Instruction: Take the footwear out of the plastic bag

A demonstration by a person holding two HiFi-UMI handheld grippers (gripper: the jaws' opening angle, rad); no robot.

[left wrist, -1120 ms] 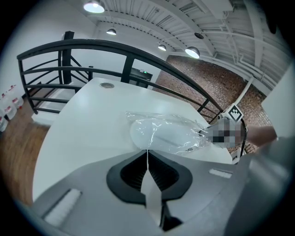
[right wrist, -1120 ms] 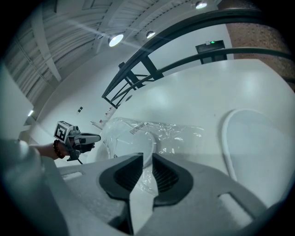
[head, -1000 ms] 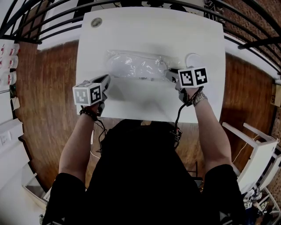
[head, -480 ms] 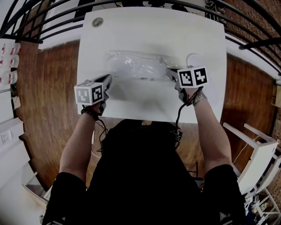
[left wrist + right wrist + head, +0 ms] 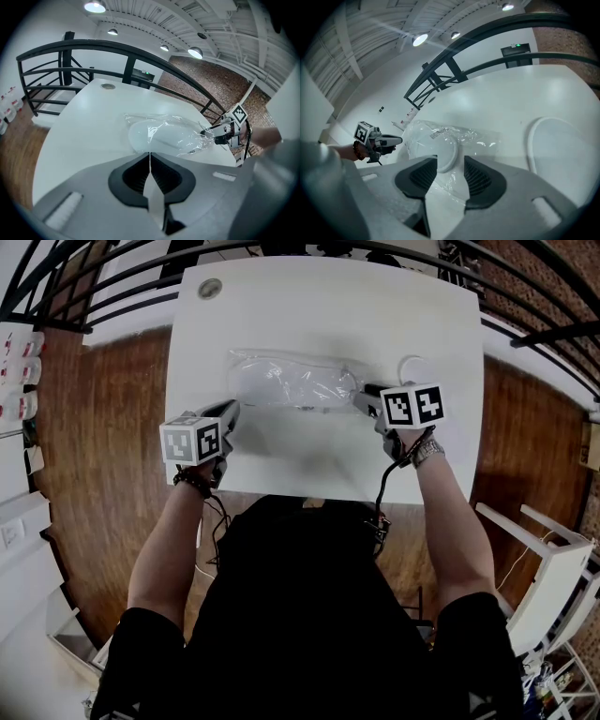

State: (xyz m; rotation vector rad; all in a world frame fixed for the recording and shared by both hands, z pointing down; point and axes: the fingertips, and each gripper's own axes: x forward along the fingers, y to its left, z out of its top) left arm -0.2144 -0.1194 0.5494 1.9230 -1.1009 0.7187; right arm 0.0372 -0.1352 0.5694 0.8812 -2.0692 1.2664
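Bright overhead lamps point(image 5: 95, 6); glare on plastic bag point(image 5: 164, 133); soft shadows on table point(image 5: 309, 451); fisheye warping, dark corners

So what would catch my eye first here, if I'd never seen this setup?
The clear bag in the middle of the white table, with a white slipper inside. The right gripper, whose jaws have just been opening, stands open round the bag's right end; the left gripper is shut by its left end. A second slipper lies bare right of the bag.
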